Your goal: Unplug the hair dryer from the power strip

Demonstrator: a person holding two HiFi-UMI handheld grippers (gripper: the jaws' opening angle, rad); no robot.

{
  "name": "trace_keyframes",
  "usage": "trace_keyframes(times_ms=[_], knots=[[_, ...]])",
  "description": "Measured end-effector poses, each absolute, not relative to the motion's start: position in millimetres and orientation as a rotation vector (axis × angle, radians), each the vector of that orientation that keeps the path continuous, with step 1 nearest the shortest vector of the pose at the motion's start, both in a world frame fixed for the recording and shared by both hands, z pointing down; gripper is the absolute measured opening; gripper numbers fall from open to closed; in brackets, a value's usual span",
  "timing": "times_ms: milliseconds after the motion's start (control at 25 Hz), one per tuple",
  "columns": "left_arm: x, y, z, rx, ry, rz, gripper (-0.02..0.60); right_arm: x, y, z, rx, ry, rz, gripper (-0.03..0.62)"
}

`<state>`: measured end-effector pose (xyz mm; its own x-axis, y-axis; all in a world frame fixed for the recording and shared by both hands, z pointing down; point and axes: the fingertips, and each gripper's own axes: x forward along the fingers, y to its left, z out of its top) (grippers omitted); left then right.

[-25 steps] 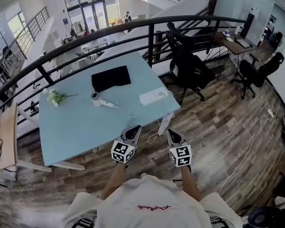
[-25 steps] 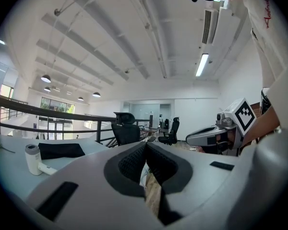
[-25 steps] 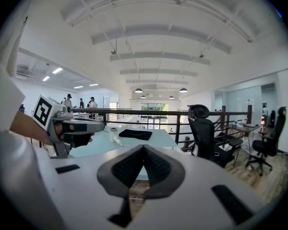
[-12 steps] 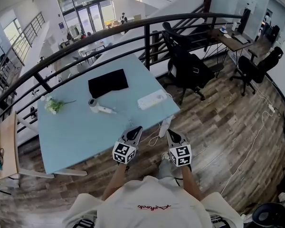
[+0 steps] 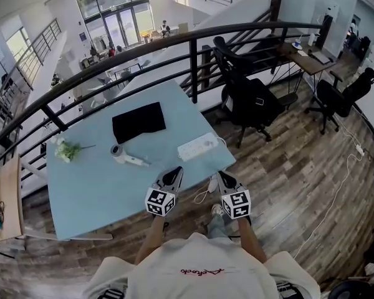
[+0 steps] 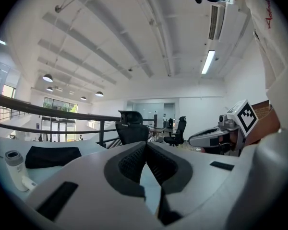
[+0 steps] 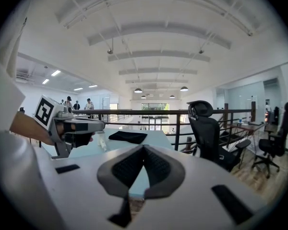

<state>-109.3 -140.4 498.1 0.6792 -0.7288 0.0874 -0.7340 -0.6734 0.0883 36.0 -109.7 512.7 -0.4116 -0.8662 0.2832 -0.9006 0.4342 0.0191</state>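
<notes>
A light-blue table [image 5: 93,192] is seen at centre left. At its near edge, lower centre, the left gripper [image 5: 173,172] and right gripper [image 5: 224,177] are held closed and empty. The power strip [image 5: 198,147] is seen mid-frame, with the hair dryer [image 5: 124,156] to its left.

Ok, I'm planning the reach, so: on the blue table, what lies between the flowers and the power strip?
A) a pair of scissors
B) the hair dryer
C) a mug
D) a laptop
B: in the head view the hair dryer lies on the table, with the flowers to its left and the power strip to its right.
</notes>
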Motion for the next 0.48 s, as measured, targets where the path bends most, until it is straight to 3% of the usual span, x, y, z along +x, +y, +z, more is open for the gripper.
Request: trace_keyframes(times_ms=[480], knots=[[-89.4, -237.5, 501.6, 2.665, -1.363, 0.123, 0.009, 65.2, -224.3, 510.2, 1.409, -2.519, 0.230, 0.017]])
